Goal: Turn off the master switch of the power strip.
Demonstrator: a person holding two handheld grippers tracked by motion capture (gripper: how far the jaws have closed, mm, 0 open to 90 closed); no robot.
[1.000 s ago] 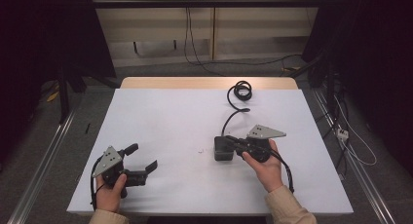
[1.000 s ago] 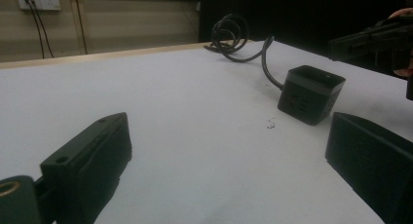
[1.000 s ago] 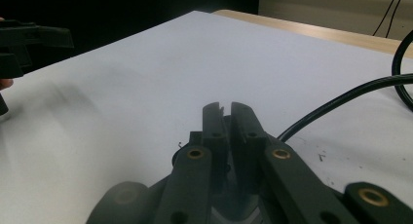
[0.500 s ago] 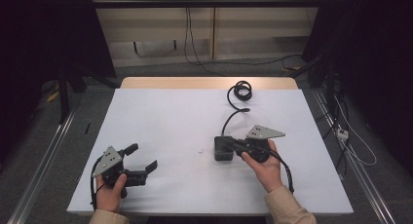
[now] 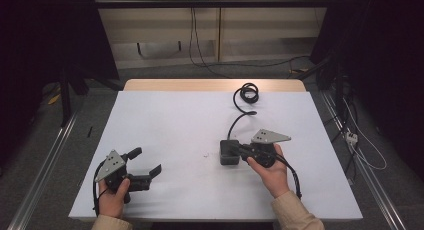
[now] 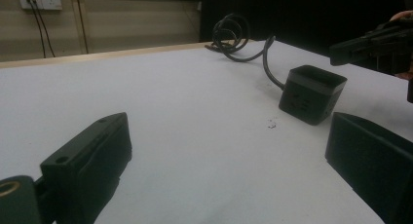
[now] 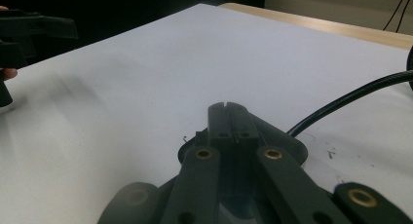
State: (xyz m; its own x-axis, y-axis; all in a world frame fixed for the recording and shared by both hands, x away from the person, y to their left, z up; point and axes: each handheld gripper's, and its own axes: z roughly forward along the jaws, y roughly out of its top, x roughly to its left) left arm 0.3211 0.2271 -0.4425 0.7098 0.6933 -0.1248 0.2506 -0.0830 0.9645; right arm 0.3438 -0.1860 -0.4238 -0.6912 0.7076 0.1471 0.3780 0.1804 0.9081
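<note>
My right tongs [image 5: 239, 151] sit pressed together over the black box [image 5: 229, 152]; my left tongs [image 5: 146, 164], well left of it, gape apart.

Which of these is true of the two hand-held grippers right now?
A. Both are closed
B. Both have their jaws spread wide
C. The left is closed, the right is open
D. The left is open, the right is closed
D: the left gripper has its jaws spread wide apart over bare table, while the right gripper has its jaws pressed together above the black power cube.
</note>
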